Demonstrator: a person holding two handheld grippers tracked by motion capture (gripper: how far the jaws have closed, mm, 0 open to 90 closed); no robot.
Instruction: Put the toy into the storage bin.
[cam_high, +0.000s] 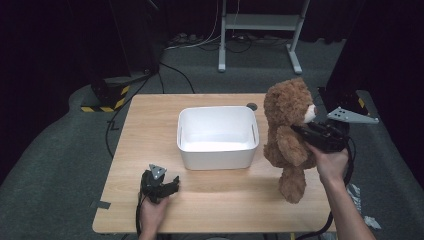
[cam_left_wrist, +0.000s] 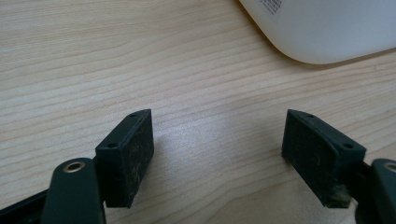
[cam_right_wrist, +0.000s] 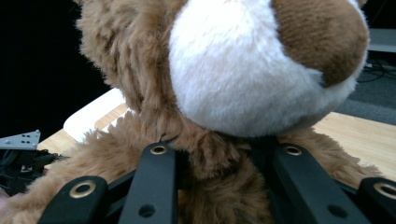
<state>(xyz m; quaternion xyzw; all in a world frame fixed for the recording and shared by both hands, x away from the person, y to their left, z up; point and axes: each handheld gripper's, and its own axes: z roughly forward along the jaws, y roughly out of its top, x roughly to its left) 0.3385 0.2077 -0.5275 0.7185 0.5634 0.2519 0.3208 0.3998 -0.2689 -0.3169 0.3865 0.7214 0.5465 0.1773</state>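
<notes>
While one teddy bear (cam_high: 287, 135) hangs gripped, one white bin (cam_high: 218, 137) sits beside it.

My right tongs' matt black plastic jaws sink into the teddy bear's (cam_right_wrist: 219, 70) shaggy plush; the table (cam_high: 150, 125) is smooth pale wood, the tub (cam_high: 218, 135) glossy white plastic.

A lab-like recording room: dark curtained walls, loose floor cables (cam_high: 200, 42), hazard-striped base (cam_high: 106, 97), one wooden table (cam_high: 150, 125).
</notes>
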